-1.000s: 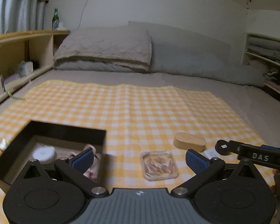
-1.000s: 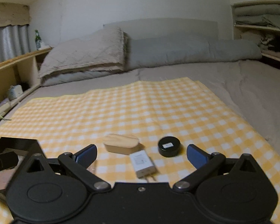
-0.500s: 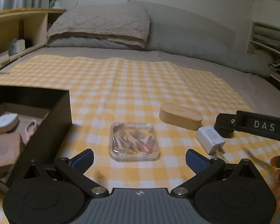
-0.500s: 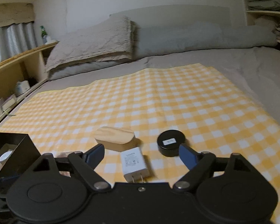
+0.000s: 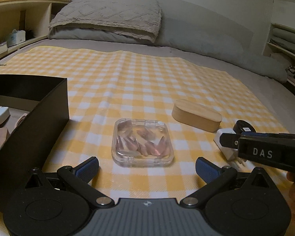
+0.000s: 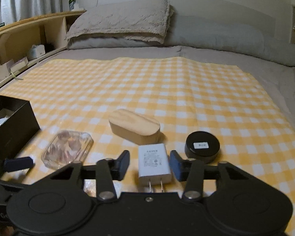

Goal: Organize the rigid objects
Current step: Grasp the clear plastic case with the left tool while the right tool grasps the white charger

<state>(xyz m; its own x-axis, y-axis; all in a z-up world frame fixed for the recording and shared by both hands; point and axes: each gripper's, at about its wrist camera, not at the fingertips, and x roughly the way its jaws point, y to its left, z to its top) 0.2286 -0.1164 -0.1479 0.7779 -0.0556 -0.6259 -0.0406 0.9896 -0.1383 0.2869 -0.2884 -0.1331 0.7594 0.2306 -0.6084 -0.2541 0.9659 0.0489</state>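
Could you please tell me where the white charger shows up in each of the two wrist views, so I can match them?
Left wrist view: the white charger sits at the right edge, mostly hidden behind the right hand-held gripper.
Right wrist view: it lies low in the centre, between the gripper's two fingers, prongs toward the camera.
Shared landmark: the wooden box lies just beyond the charger in both views.
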